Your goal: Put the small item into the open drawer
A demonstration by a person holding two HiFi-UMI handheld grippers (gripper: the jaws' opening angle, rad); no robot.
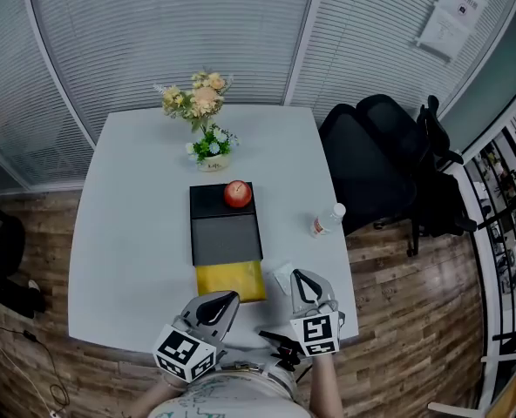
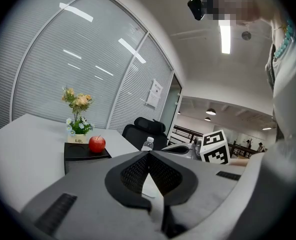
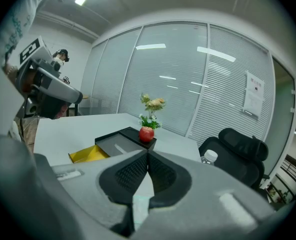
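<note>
Head view: both our grippers sat closed on nothing at the near table edge.
We judged our right gripper (image 1: pixel 301 280), jaws together, needed to open before closing on the small pale flat packet (image 1: pixel 281 278), which lay just beside it on the white table (image 1: pixel 127 233), right of the open yellow drawer (image 1: pixel 230 281). Our left gripper (image 1: pixel 232 298) was likewise closed. Only the gripper views showed the jaw tips touching. Only the head view showed the packet plainly.
</note>
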